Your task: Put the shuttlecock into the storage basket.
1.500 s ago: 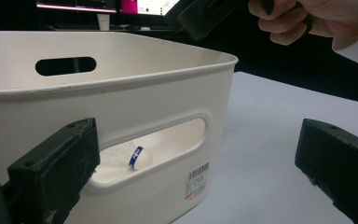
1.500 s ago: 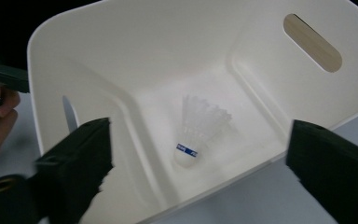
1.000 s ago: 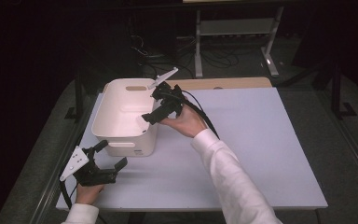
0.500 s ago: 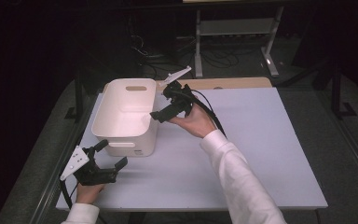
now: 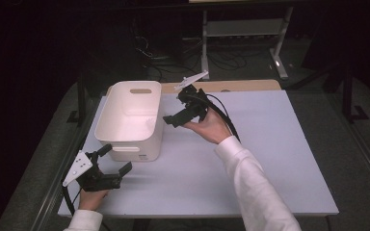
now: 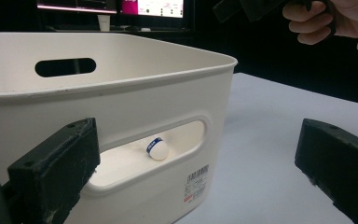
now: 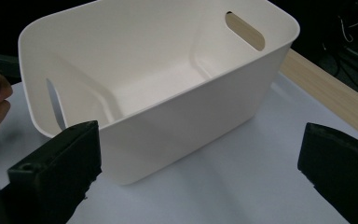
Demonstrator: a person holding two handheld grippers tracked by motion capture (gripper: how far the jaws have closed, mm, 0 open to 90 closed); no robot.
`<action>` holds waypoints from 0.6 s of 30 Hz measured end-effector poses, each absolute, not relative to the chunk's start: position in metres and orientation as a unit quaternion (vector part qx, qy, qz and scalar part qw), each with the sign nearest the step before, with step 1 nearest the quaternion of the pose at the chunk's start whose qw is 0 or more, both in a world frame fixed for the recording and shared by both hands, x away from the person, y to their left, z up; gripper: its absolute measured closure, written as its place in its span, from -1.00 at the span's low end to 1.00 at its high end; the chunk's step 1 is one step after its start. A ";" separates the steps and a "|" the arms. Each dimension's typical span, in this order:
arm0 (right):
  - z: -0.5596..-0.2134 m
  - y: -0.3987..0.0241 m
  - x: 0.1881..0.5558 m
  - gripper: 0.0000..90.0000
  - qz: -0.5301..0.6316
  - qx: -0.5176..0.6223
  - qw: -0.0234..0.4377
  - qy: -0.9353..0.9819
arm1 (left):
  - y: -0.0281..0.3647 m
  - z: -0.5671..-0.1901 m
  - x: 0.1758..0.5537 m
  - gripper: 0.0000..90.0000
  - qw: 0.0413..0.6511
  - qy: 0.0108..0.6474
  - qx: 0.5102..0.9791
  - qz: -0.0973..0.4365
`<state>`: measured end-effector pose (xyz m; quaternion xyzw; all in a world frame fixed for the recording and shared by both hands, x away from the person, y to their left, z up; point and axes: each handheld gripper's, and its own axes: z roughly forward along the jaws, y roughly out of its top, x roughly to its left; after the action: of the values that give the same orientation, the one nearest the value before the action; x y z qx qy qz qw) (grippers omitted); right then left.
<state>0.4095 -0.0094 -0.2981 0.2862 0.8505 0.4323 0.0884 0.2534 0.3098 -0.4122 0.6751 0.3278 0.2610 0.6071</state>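
A white plastic bin [image 5: 136, 144] with handle slots stands at the table's back left. Through the slot in its near wall, the left gripper view shows a small white ball [image 6: 158, 149] with a blue band lying on the bin's floor [image 6: 121, 161]. My left gripper [image 5: 115, 159] rests low at the table's front left, just before the bin, open and empty [image 6: 196, 172]. My right gripper [image 5: 174, 109] hovers just right of the bin's rim, open with nothing between its pads [image 7: 196, 172], looking down at the bin [image 7: 182, 126].
The pale tabletop [image 5: 260, 159] stretches right and forward of the bin. A wooden strip [image 5: 243, 85] runs along the back edge. Beyond it, a metal rack [image 5: 243, 29] and cables sit on the dark floor.
My right gripper has drawn back from over the bin's right rim, moving right and a little away. The left gripper and the bin have stayed put.
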 end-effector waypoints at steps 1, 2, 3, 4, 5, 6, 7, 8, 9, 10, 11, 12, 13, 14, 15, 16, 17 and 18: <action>-0.299 -0.011 0.410 -1.00 0.434 0.287 0.089 0.849 | 0.310 -0.412 0.253 -1.00 0.607 0.328 0.675 0.261; -0.299 -0.013 0.411 -1.00 0.434 0.290 0.089 0.848 | 0.309 -0.412 0.253 -1.00 0.608 0.327 0.674 0.261; -0.300 -0.015 0.412 -1.00 0.432 0.295 0.085 0.848 | 0.309 -0.412 0.253 -1.00 0.609 0.328 0.673 0.260; -0.301 -0.017 0.412 -1.00 0.432 0.295 0.083 0.848 | 0.308 -0.412 0.253 -1.00 0.608 0.329 0.674 0.260; -0.302 -0.019 0.413 -1.00 0.432 0.295 0.084 0.848 | 0.308 -0.412 0.253 -1.00 0.607 0.328 0.675 0.260; -0.303 -0.020 0.413 -1.00 0.432 0.297 0.084 0.847 | 0.308 -0.412 0.253 -1.00 0.608 0.329 0.674 0.260; -0.303 -0.022 0.413 -1.00 0.433 0.296 0.084 0.847 | 0.308 -0.412 0.253 -1.00 0.608 0.329 0.674 0.260; -0.304 -0.024 0.413 -1.00 0.433 0.299 0.083 0.846 | 0.308 -0.412 0.253 -1.00 0.608 0.329 0.674 0.260; -0.304 -0.026 0.413 -1.00 0.433 0.299 0.084 0.846 | 0.308 -0.412 0.253 -1.00 0.608 0.329 0.674 0.260; -0.305 -0.028 0.413 -1.00 0.437 0.299 0.084 0.844 | 0.308 -0.412 0.253 -1.00 0.608 0.329 0.674 0.261; -0.306 -0.030 0.412 -1.00 0.440 0.300 0.081 0.843 | 0.308 -0.412 0.253 -1.00 0.607 0.329 0.675 0.261; -0.307 -0.031 0.413 -1.00 0.442 0.296 0.079 0.843 | 0.308 -0.412 0.253 -1.00 0.607 0.330 0.674 0.261; -0.308 -0.033 0.413 -1.00 0.444 0.294 0.081 0.843 | 0.308 -0.412 0.253 -1.00 0.607 0.329 0.674 0.261; -0.308 -0.035 0.412 -1.00 0.443 0.297 0.081 0.842 | 0.308 -0.412 0.253 -1.00 0.608 0.330 0.674 0.261; -0.308 -0.036 0.412 -1.00 0.445 0.298 0.081 0.841 | 0.308 -0.412 0.253 -1.00 0.607 0.330 0.674 0.262; -0.309 -0.038 0.412 -1.00 0.445 0.298 0.081 0.840 | 0.308 -0.412 0.253 -1.00 0.607 0.330 0.674 0.262; -0.309 -0.039 0.413 -1.00 0.447 0.297 0.084 0.840 | 0.308 -0.412 0.253 -1.00 0.607 0.330 0.674 0.262; -0.310 -0.041 0.412 -1.00 0.447 0.300 0.083 0.839 | 0.309 -0.413 0.253 -1.00 0.607 0.329 0.674 0.263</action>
<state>0.4121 -0.0407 -0.3095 0.2996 0.8390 0.4467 0.0826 0.2530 0.3085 -0.4126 0.6738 0.3295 0.2627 0.6070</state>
